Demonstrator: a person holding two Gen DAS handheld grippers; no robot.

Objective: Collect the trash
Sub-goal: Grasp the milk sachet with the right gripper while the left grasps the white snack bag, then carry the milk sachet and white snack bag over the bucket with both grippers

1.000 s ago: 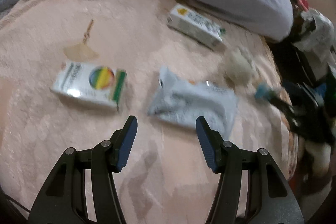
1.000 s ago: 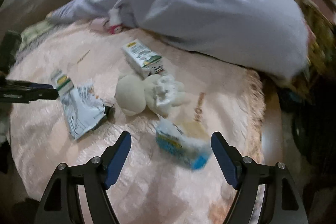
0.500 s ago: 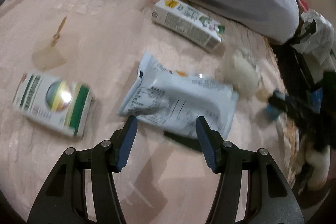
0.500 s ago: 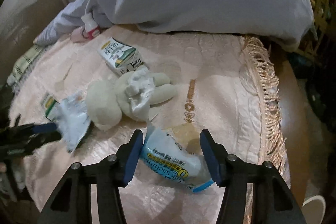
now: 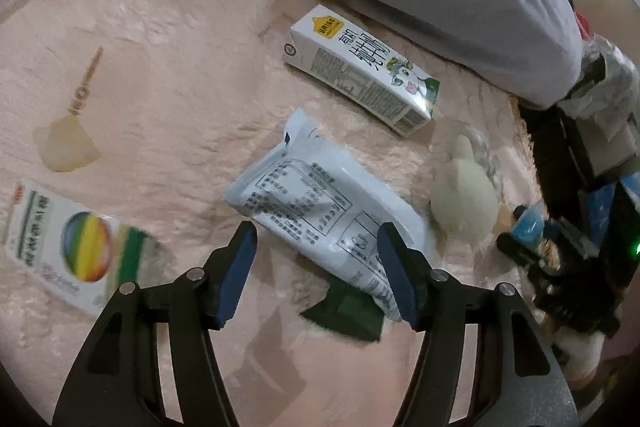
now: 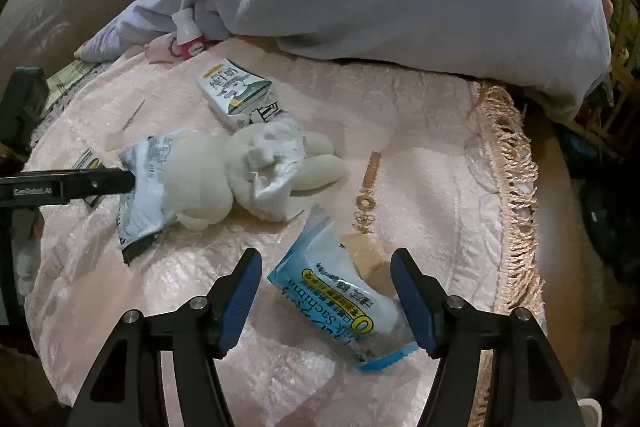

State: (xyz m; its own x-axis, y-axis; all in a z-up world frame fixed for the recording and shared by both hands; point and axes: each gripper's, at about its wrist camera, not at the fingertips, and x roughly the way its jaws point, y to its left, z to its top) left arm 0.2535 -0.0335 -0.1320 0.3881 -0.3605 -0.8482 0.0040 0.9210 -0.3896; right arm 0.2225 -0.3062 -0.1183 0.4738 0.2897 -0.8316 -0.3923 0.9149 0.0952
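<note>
Both grippers closed in over the last second: left gripper [image 5: 316, 267] was open, straddling the near end of the white snack bag [image 5: 320, 207]; right gripper [image 6: 326, 291] was open around the blue Sachima wrapper [image 6: 340, 291] (neither pinched yet). Both wrappers lay flat on the pink bedspread [image 5: 180, 99]. Grasps looked imminent; milk carton [image 5: 360, 71] untouched.
</note>
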